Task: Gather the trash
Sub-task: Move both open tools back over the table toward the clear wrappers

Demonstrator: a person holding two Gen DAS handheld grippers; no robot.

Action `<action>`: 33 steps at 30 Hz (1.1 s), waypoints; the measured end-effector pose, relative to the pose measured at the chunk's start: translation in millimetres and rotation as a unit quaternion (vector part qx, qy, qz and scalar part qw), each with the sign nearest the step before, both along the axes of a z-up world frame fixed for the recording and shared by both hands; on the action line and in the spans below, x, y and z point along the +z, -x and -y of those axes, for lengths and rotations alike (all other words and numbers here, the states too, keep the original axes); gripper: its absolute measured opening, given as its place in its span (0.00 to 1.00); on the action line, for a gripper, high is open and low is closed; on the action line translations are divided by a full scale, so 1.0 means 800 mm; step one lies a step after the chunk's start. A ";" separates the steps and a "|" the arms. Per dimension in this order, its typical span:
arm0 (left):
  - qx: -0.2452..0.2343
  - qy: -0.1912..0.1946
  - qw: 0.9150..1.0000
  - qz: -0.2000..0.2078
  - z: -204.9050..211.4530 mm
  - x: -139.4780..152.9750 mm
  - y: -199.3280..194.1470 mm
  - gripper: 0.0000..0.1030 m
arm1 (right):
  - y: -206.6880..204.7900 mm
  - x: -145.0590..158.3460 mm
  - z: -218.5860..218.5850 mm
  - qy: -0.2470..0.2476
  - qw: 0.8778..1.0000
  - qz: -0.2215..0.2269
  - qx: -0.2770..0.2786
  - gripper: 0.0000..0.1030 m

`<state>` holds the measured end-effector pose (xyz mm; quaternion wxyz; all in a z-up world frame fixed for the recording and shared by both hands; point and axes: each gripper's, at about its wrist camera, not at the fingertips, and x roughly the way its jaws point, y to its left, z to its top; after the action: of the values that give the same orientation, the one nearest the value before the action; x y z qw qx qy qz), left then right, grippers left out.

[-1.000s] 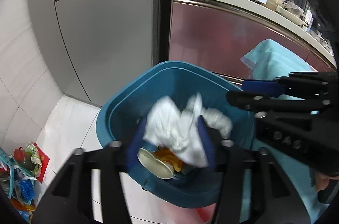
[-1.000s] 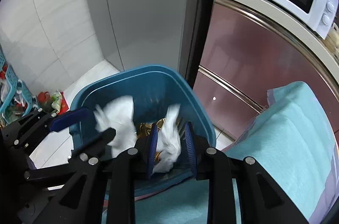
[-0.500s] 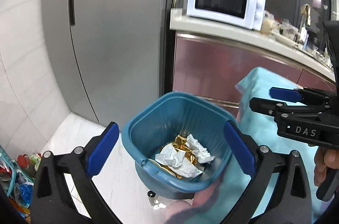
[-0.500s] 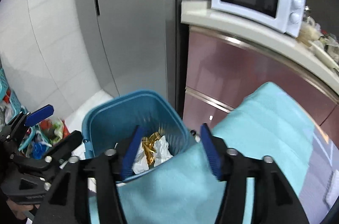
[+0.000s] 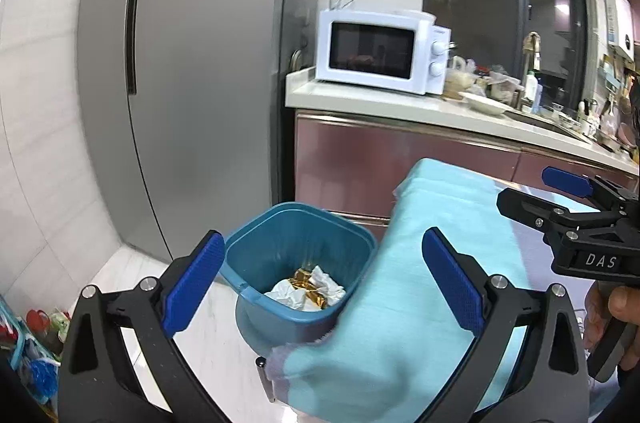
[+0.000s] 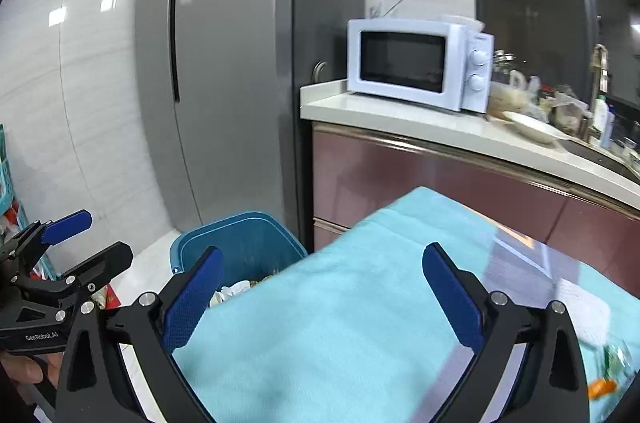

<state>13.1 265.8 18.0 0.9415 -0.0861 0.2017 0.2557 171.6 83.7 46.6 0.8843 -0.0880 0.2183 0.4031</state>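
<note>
Beside the cloth (image 5: 420, 263), upright bin (image 5: 298, 255), mouth upward

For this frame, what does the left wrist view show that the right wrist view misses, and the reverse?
Only the left wrist view looks down into the blue plastic trash bin, showing crumpled white tissue and gold foil wrappers at its bottom, plus the open right gripper from the side. Only the right wrist view shows small orange and green scraps on the light blue cloth, plus the open left gripper. Both show the bin, cloth, white microwave and grey refrigerator.
</note>
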 end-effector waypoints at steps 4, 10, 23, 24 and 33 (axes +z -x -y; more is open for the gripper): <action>-0.017 -0.012 1.000 0.023 0.050 0.012 0.023 0.94 | 0.024 0.004 0.047 -0.015 1.000 0.015 -0.023 0.93; -0.051 -0.033 0.997 0.045 0.126 0.015 0.049 0.95 | 0.060 -0.001 0.134 -0.039 0.996 0.036 -0.079 0.93; -0.134 -0.035 0.987 0.087 0.258 0.001 0.048 0.95 | 0.107 -0.035 0.307 -0.053 0.961 0.072 -0.263 0.93; -0.142 -0.035 0.985 0.088 0.263 0.001 0.042 0.95 | 0.112 -0.037 0.323 -0.050 0.956 0.074 -0.280 0.93; -0.214 -0.054 0.973 0.067 0.331 -0.012 0.001 0.95 | 0.116 -0.062 0.401 -0.039 0.926 0.066 -0.370 0.93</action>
<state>11.9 0.8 8.4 0.9890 -0.0070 0.1383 0.0523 79.1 -237.2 -2.7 0.9858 0.0068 0.1607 0.0488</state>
